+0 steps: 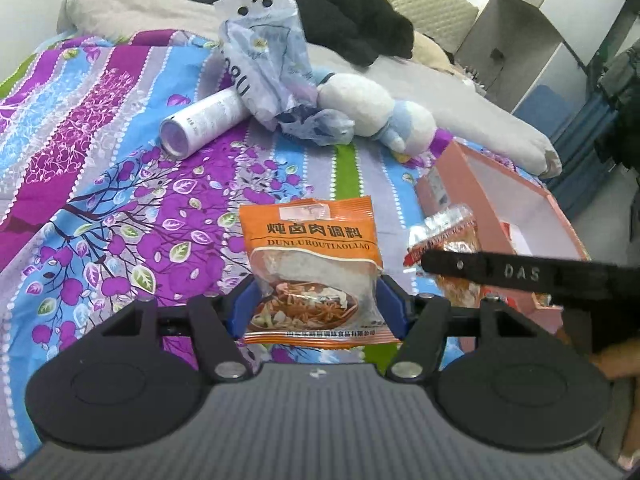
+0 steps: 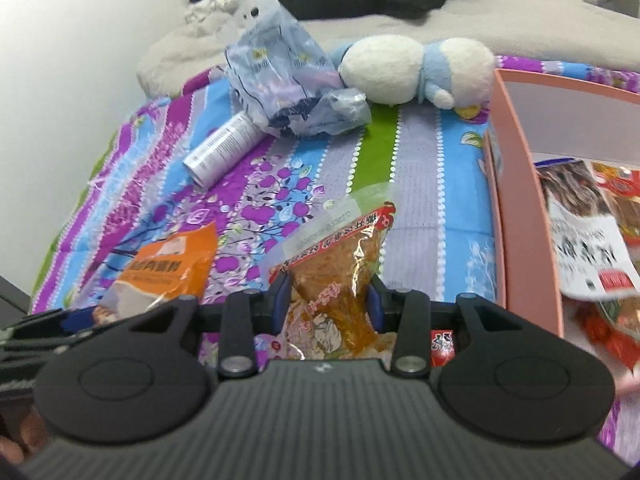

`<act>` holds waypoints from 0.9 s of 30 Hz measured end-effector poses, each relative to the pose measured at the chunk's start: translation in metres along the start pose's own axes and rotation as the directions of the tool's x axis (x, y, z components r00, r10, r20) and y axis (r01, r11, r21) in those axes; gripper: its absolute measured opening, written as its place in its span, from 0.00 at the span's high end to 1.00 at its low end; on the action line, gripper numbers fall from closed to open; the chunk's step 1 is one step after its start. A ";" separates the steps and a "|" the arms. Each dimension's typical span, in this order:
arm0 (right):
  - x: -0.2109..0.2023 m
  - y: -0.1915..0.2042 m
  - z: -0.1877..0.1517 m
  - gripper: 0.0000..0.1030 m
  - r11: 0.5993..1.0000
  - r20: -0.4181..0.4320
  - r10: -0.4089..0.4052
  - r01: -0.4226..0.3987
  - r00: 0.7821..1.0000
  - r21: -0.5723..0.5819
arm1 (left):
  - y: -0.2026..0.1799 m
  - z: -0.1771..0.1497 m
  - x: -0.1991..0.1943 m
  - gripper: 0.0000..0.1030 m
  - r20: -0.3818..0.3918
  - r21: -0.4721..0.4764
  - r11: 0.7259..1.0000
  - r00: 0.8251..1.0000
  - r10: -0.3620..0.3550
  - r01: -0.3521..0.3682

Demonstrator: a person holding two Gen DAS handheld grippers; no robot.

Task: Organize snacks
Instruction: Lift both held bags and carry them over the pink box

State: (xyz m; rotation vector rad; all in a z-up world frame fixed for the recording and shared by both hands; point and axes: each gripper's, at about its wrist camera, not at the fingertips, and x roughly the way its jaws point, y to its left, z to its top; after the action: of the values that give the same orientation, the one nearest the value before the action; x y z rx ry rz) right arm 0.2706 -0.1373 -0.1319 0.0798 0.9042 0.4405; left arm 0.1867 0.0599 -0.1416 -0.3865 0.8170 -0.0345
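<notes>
My left gripper [image 1: 316, 304] is shut on an orange seasoning packet [image 1: 310, 256] and holds it upright above the patterned bedspread. The packet also shows at the left of the right wrist view [image 2: 168, 268]. My right gripper [image 2: 328, 300] is shut on a clear red-edged snack packet [image 2: 340, 264] with orange-brown contents. That packet and the right gripper's black finger [image 1: 500, 272] show at the right of the left wrist view. A pink box [image 2: 520, 216] stands to the right and holds several snack packets [image 2: 584, 232]. The box also shows in the left wrist view [image 1: 500, 200].
On the bedspread farther back lie a white tube [image 1: 200, 124], a crumpled plastic bag [image 1: 272, 64] and a blue-and-white plush toy [image 1: 380, 112]. Black clothing [image 1: 360, 28] and a grey blanket [image 1: 460, 108] lie behind. Shelves [image 1: 560, 32] stand at the far right.
</notes>
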 end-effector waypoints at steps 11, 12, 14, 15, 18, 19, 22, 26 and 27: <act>-0.066 -0.001 -0.027 0.59 0.999 0.098 -0.040 0.037 0.994 0.032 | -0.036 0.000 -0.033 0.35 0.031 0.031 0.998 0.998 -0.050 0.049; -0.071 -0.001 -0.027 0.59 0.999 0.108 -0.045 0.042 0.993 0.031 | -0.040 0.002 -0.036 0.35 0.037 0.033 0.998 0.998 -0.057 0.056; -0.085 -0.001 -0.025 0.59 0.999 0.135 -0.048 0.044 0.990 0.029 | -0.047 0.006 -0.043 0.35 0.047 0.036 0.997 0.996 -0.074 0.072; -0.090 -0.001 -0.023 0.59 0.999 0.148 -0.047 0.043 0.988 0.030 | -0.051 0.008 -0.047 0.35 0.052 0.041 0.996 0.996 -0.079 0.077; -0.108 -0.002 -0.019 0.59 0.998 0.191 -0.057 0.051 0.980 0.036 | -0.065 0.016 -0.055 0.35 0.064 0.075 0.994 0.994 -0.085 0.081; -0.114 -0.003 -0.017 0.59 0.998 0.205 -0.057 0.050 0.977 0.040 | -0.069 0.019 -0.057 0.35 0.066 0.084 0.993 0.994 -0.088 0.082; -0.130 -0.006 -0.010 0.59 0.998 0.242 -0.061 0.053 0.968 0.040 | -0.082 0.029 -0.064 0.35 0.081 0.108 0.989 0.991 -0.105 0.096; -0.150 -0.011 0.002 0.59 0.997 0.292 -0.072 0.062 0.954 0.044 | -0.100 0.045 -0.072 0.35 0.096 0.114 0.982 0.983 -0.159 0.148; -0.154 -0.012 0.004 0.59 0.997 0.301 -0.075 0.065 0.951 0.043 | -0.105 0.050 -0.073 0.35 0.099 0.116 0.980 0.980 -0.172 0.160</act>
State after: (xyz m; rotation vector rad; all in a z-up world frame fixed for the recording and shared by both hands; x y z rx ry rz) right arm 0.1953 -0.2094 -0.0175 0.1410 0.6099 0.3356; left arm 0.1844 -0.0088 -0.0223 -0.3510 0.6704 -0.2105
